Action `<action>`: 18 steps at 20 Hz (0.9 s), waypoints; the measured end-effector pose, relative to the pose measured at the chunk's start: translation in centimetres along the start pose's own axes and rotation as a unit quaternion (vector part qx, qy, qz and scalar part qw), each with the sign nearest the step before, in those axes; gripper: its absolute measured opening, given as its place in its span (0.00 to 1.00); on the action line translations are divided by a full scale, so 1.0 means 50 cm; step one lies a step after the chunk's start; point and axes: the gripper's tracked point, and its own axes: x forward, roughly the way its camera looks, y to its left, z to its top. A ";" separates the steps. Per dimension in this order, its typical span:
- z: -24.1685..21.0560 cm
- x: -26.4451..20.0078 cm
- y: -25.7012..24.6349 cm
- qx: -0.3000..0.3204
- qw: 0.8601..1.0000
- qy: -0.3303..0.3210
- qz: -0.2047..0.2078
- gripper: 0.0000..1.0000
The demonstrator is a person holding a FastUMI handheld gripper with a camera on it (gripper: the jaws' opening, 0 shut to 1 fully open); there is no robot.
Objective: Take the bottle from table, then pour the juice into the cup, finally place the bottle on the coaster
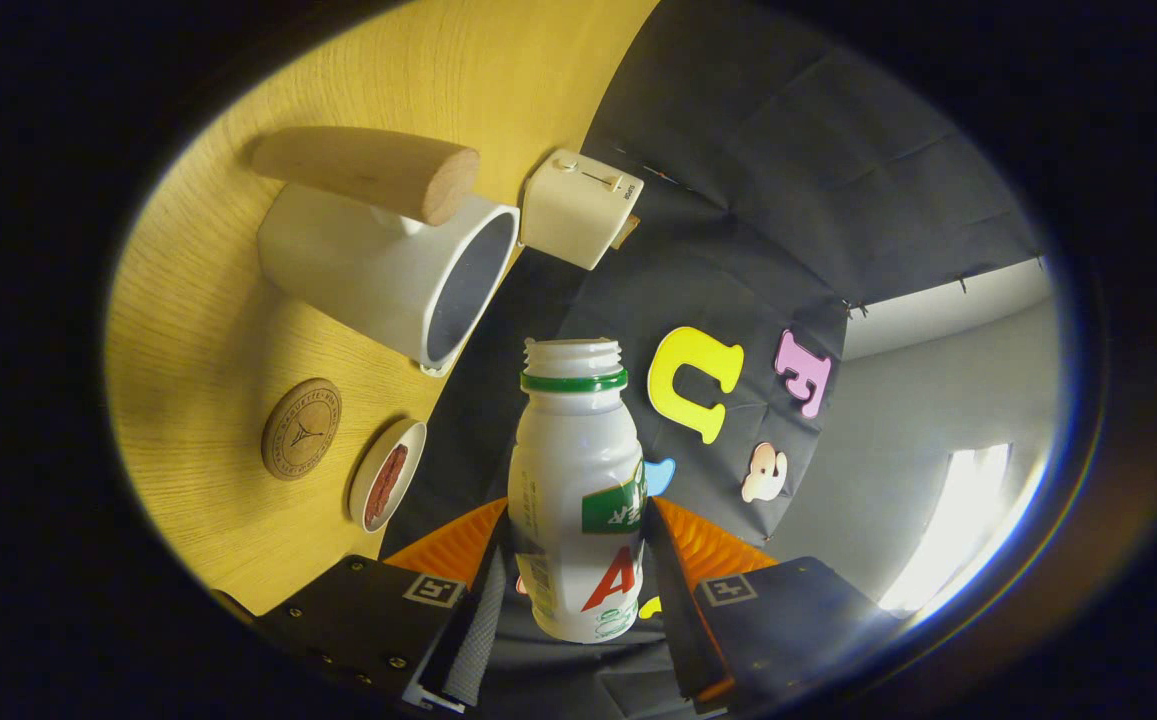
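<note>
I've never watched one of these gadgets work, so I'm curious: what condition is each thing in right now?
Bottle: uncapped, held between the fingers, lifted off the table and tipped so its mouth points toward the cup.
Gripper: shut on the bottle.
Cup: on the table, open; inside looks empty from here.
Coaster: bare, nothing on it.
Small dish: holds something reddish.
Toaster: on the table beyond the cup; whether it is loaded cannot be told.
</note>
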 end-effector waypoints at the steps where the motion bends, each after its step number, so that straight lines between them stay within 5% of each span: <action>1: 0.000 -0.001 0.000 -0.001 1.000 0.000 0.000 0.71; 12: 0.003 -0.001 -0.006 -0.022 1.000 -0.003 -0.011 0.71; 18: -0.016 0.008 0.017 0.056 0.998 0.011 0.015 0.71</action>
